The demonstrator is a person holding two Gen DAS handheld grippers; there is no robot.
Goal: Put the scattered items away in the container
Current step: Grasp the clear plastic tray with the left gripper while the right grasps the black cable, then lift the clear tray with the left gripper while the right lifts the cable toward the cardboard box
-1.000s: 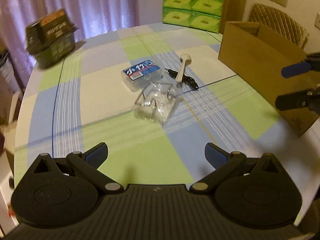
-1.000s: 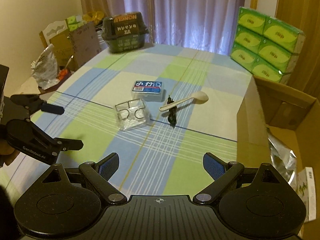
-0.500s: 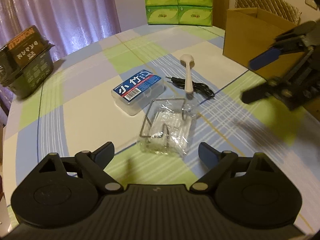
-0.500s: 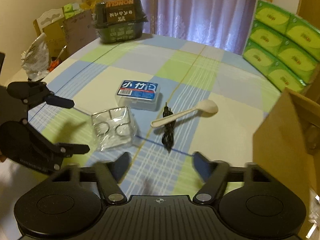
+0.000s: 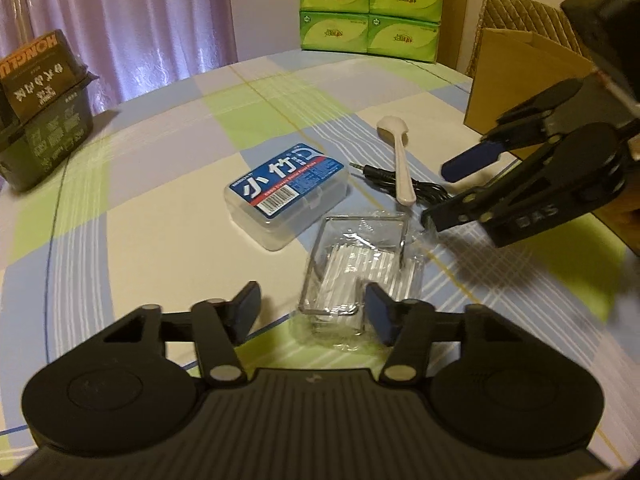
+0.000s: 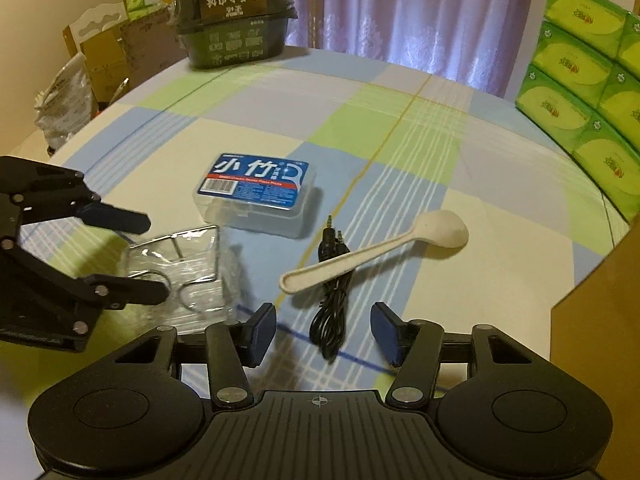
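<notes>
A clear plastic packet with a wire frame [image 5: 360, 264] [image 6: 188, 272] lies on the checked tablecloth. My left gripper [image 5: 312, 312] [image 6: 144, 256] is open and low over it, the packet's near end between its fingers. Just beyond lie a blue-labelled clear box [image 5: 286, 192] [image 6: 256, 192], a cream spoon [image 5: 400, 160] [image 6: 376, 254] and a black audio cable [image 5: 404, 186] [image 6: 332, 308] under the spoon's handle. My right gripper [image 6: 324, 332] [image 5: 448, 190] is open, with the cable's near coil between its fingers. The cardboard box [image 5: 520, 80] [image 6: 600, 320] stands at the right.
A dark green lidded tub [image 5: 40, 108] [image 6: 236, 16] sits at the table's far left edge. Green tissue packs [image 5: 368, 4] [image 6: 580, 92] are stacked behind the table. A padded chair back [image 5: 532, 16] rises behind the box. Bags and cartons [image 6: 80, 80] crowd the floor beyond.
Both grippers moved forward and down toward the items, and their fingers narrowed somewhat. The left now straddles the clear packet's end; the right now straddles the cable.
</notes>
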